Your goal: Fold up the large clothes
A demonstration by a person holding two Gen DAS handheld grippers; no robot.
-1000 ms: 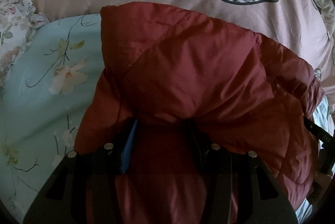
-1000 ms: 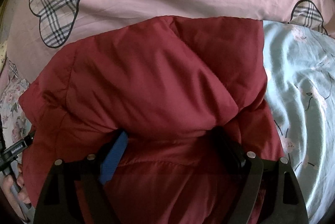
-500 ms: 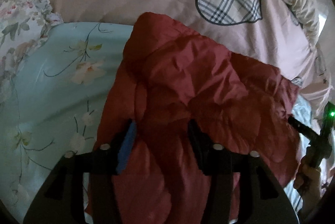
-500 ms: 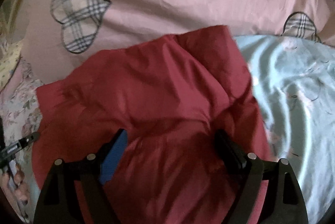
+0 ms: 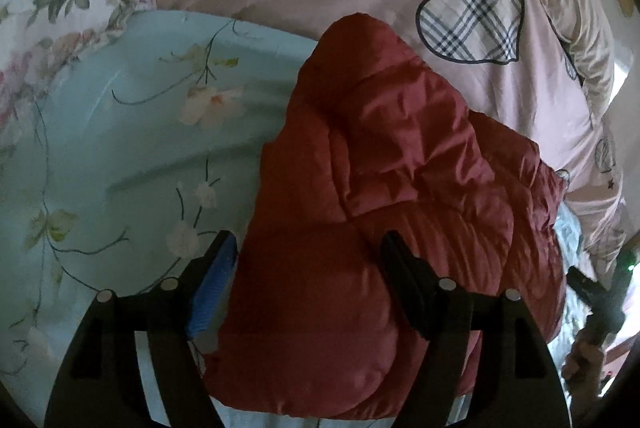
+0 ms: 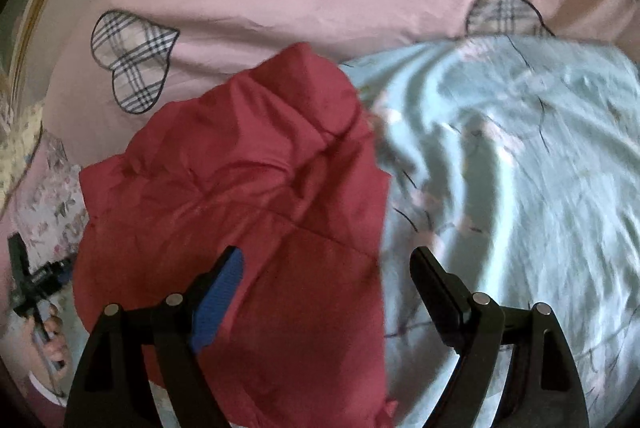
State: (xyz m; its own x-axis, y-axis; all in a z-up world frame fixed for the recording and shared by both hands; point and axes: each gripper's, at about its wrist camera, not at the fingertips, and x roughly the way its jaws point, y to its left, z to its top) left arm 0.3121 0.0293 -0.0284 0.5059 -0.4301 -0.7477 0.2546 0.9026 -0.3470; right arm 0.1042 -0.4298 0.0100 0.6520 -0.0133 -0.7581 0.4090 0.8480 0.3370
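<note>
Left gripper (image 5: pixel 310 256): black angular fingers, one blue ribbed pad (image 5: pixel 214 288), silver round screws (four visible). Right gripper (image 6: pixel 326 270): same build.

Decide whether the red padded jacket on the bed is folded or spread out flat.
Folded. The red padded jacket lies as a compact bundle on the light blue floral sheet, one quilted layer doubled over another, with no sleeves spread.
</note>
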